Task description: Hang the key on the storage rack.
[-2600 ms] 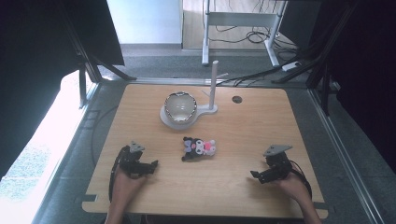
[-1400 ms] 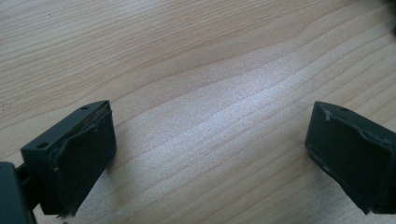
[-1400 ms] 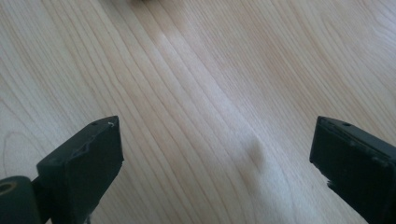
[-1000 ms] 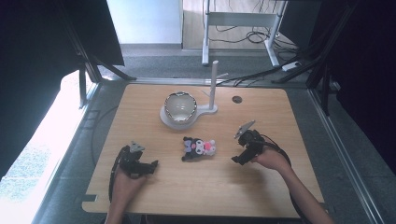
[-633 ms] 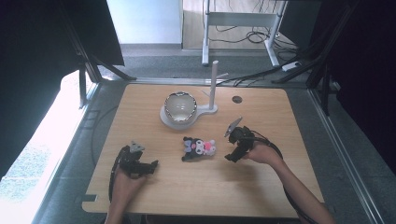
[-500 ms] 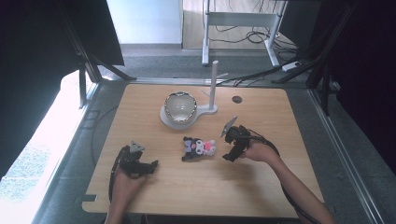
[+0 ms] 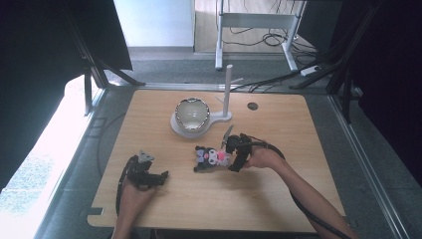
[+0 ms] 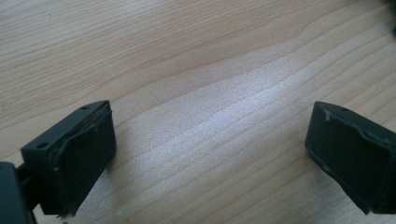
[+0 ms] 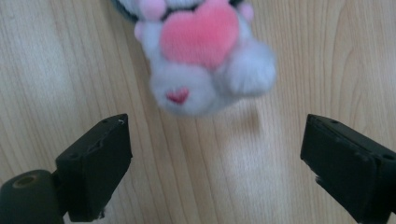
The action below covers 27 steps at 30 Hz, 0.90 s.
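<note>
Beside the plush toy, the right claw gapes open; left claw open over bare table.

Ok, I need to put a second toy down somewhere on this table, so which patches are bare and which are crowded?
The near edge of the table between the two forearms is bare, as are the left side beyond the bowl and the right side past the small dark disc. It is crowded mid-table, where the bowl's stand, the plush toy and the right hand-held gripper sit close together.
</note>
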Motion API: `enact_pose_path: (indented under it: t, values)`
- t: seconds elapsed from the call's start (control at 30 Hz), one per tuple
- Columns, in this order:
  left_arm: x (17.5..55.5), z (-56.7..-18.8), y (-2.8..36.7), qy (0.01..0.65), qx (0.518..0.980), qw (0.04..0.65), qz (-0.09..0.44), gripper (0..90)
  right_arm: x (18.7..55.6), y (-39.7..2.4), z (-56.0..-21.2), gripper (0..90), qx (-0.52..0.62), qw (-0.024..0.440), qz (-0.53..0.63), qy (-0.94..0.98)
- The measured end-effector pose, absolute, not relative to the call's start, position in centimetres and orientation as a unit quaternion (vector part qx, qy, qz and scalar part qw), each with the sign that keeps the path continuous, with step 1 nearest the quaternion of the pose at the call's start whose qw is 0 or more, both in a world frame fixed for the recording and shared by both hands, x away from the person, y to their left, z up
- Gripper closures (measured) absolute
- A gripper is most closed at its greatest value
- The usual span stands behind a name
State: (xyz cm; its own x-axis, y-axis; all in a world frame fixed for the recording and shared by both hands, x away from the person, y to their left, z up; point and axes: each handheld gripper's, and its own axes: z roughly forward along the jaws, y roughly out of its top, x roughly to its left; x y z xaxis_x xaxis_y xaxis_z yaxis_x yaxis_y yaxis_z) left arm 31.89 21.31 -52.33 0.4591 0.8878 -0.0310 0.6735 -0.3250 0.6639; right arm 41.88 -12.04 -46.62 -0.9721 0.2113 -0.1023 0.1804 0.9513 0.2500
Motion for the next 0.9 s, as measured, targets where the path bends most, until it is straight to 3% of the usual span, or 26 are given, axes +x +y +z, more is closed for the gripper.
enact_pose_path:
  t: [0.6,0.9]
  values:
    - [31.9,-52.3,21.3,0.491,0.795,0.311,0.173,1.9,43.0,-6.7,-47.1,15.7,0.037,0.046,0.072,0.996]
    - [31.9,-52.3,21.3,0.49,0.796,0.311,0.172,1.9,43.1,-5.0,-47.9,33.1,0.015,0.029,0.03,0.999]
